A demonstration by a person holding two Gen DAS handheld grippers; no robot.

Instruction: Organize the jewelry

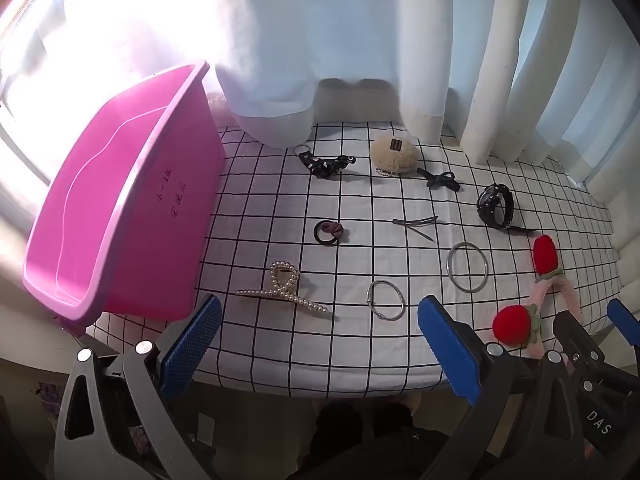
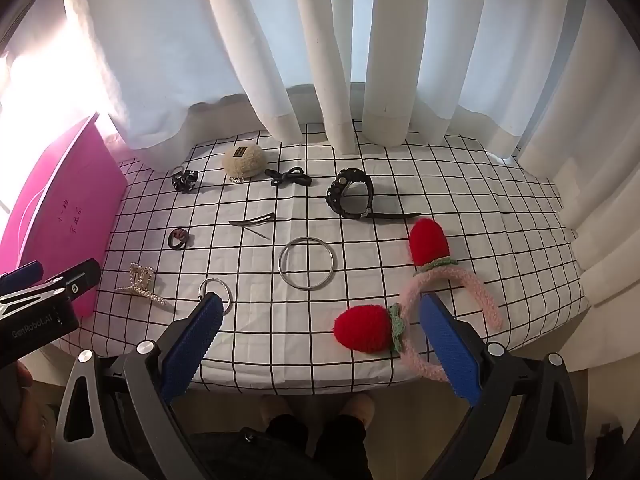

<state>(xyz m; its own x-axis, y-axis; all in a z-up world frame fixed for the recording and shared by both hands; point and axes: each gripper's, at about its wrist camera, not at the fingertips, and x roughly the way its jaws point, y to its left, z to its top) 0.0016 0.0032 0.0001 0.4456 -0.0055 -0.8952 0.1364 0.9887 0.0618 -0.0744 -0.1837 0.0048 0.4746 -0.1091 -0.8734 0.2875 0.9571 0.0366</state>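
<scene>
Half the small bangle (image 2: 216, 294) behind tongs (image 2: 320, 344)

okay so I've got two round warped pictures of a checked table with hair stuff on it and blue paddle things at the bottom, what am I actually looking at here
Those blue paddles are the jaws of two hand-held grabbers; a person holds one in each hand. Each picture comes from a wide-angle camera on one grabber: the left gripper and the right gripper. Both stand open and hold nothing. On the checked cloth lie a pearl hair claw, two metal bangles, a black watch, hair ties, clips and a strawberry headband. A pink bin, still empty, stands at the left.
</scene>
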